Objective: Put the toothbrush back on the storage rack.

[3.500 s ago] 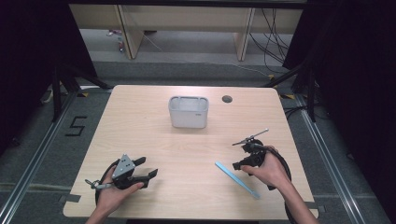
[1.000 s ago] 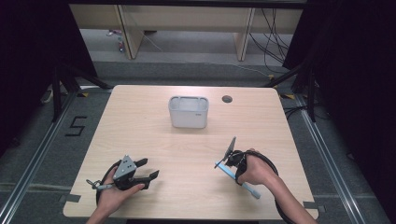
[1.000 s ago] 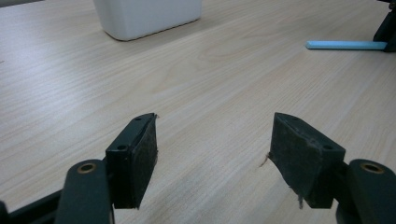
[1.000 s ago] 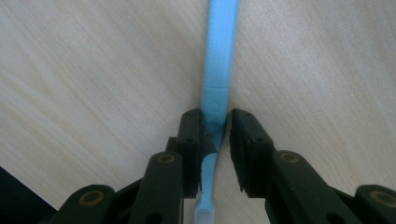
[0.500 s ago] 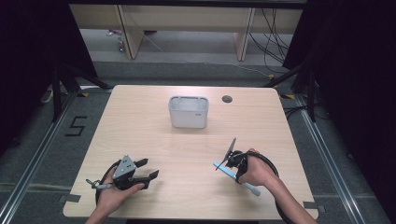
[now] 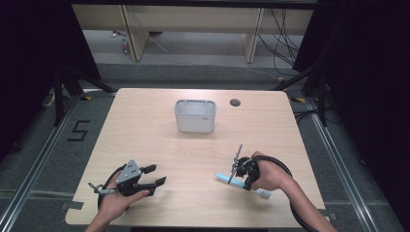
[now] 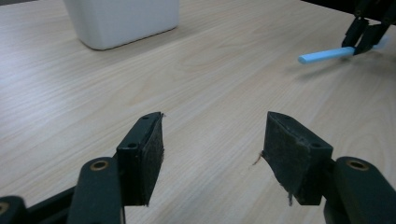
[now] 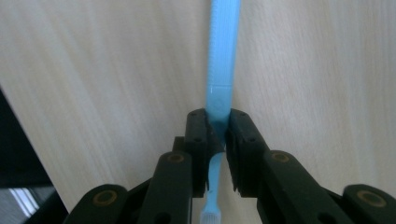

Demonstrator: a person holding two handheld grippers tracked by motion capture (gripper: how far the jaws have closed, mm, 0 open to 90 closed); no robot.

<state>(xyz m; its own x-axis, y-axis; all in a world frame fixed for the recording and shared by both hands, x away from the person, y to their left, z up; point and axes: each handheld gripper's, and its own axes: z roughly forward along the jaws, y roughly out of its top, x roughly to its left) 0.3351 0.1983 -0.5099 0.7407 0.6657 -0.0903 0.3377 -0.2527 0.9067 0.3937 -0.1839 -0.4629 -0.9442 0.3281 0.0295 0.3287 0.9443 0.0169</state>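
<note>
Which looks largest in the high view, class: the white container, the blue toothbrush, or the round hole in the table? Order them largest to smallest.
1. White container, clearly largest.
2. Blue toothbrush, long but thin, partly covered by the right gripper shut on it.
3. Round hole, smallest.

A single mark can be read: a black "5" [image 6: 78, 130] on the grey floor [image 6: 43, 159], left of the table [image 6: 145, 145] in the high view. It looks like it is made of tape strips. The white bin [image 6: 195, 116] has a small dark mark near its front right corner, too small to read. No other text can be read.
</note>
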